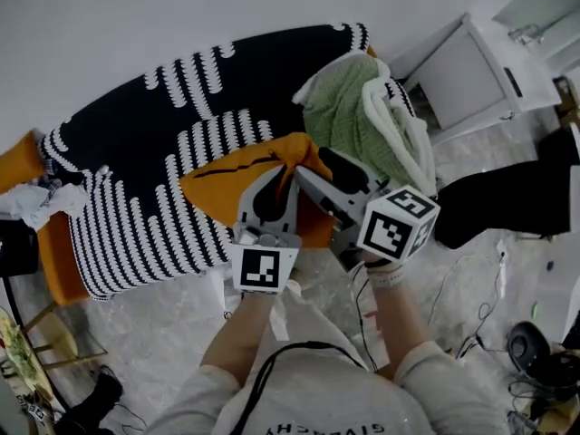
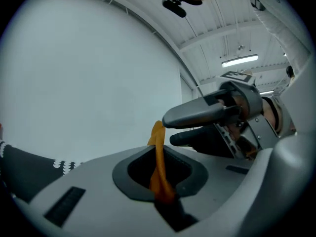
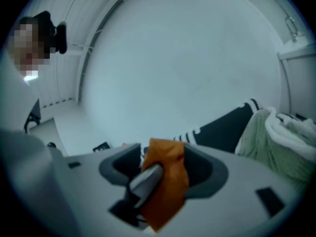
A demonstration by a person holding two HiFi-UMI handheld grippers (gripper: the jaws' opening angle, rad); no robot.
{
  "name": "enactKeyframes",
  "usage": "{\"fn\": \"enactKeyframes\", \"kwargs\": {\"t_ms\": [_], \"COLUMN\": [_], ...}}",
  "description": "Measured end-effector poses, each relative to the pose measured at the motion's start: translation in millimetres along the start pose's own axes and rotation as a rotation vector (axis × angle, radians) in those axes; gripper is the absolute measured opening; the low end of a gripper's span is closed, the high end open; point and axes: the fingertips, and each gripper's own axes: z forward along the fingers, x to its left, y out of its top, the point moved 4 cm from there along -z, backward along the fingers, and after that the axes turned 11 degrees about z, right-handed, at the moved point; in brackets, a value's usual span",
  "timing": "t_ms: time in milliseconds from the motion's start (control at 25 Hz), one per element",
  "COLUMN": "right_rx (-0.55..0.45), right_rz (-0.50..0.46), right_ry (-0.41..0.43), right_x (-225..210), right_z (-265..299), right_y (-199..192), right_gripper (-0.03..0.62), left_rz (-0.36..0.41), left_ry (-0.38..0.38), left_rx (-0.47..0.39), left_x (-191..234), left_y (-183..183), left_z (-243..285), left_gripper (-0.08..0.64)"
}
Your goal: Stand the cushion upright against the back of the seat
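A: Cushion point(image 1: 231, 184)?
B: Orange, smooth cloth, roughly square, dark zip-like line on top. Lying on sofa point(image 1: 163, 107) seat at near edge, right corner lifted.
A: Sofa cover?
B: Black knit, white ribbed stripes. Green blanket point(image 1: 340, 107) with white fleece trim at right end.
A: Grippers?
B: Left gripper point(image 1: 285, 172) clamped on thin cushion fold. Right gripper point(image 1: 312, 164) parted, cushion corner between, not pinched.
A: Writing?
B: Black-and-white square markers on cubes point(image 1: 397, 223). Shirt point(image 1: 308, 397) print upside down, seemingly "GIVENCH", cut off at edge.

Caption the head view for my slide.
Orange cushion on a striped sofa, left gripper and right gripper at its corner.
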Motion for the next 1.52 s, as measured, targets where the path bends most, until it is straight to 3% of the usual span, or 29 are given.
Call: {"fn": "enactKeyframes", "kwargs": {"t_ms": [80,200,320,440,640,760,880,920,1080,1120,1200,1320,1400,1520], "right_rx": [0.015,0.068,0.101,0.089,0.046,0.025,0.005,0.003,-0.005,-0.007,-0.009,-0.012,-0.013,-0.027], "right_rz": [0.028,-0.014,-0.076,-0.061,-0.044,-0.066,-0.100,-0.108,-0.157,-0.178,-0.217,-0.261,-0.288,-0.305], "right_ry": [-0.020,-0.139,-0.238,-0.254,-0.294,-0.349,-0.413,-0.427,-0.462,-0.466,-0.464,-0.459,-0.465,-0.475], "right_x": [1,-7,-15,-22,-33,-40,-51,-56,-72,-74,-77,-80,-82,-85], "right_z": [4,8,4,-6,-21,-30,-44,-50,-76,-82,-91,-100,-104,-108], "right_y": [0,-5,-7,-8,-9,-8,-3,-2,-2,-3,-7,-11,-12,-16], "right_gripper": [0.261,0.259,0.213,0.154,0.105,0.075,0.069,0.069,0.069,0.069,0.069,0.069,0.069,0.069], "left_rz": [0.027,0.058,0.017,-0.026,-0.025,-0.049,-0.275,-0.304,-0.258,-0.275,-0.341,-0.421,-0.530,-0.728], "left_ry": [-0.034,-0.086,-0.149,-0.251,-0.426,-0.472,-0.343,-0.289,-0.118,-0.086,-0.027,0.060,0.100,0.092], "left_rx": [-0.004,-0.006,-0.040,-0.087,-0.160,-0.174,-0.048,0.002,0.158,0.196,0.263,0.346,0.388,0.423], "left_x": [-9,-22,-33,-42,-51,-43,-7,10,89,108,142,183,201,212], "left_y": [1,-1,-2,-1,7,9,-25,-43,-126,-145,-181,-228,-257,-294], "left_z": [0,1,4,4,-6,-22,-44,-51,-76,-82,-93,-102,-103,-101], "left_gripper": [0.054,0.054,0.054,0.070,0.106,0.109,0.107,0.109,0.109,0.110,0.209,0.276,0.301,0.304]}}
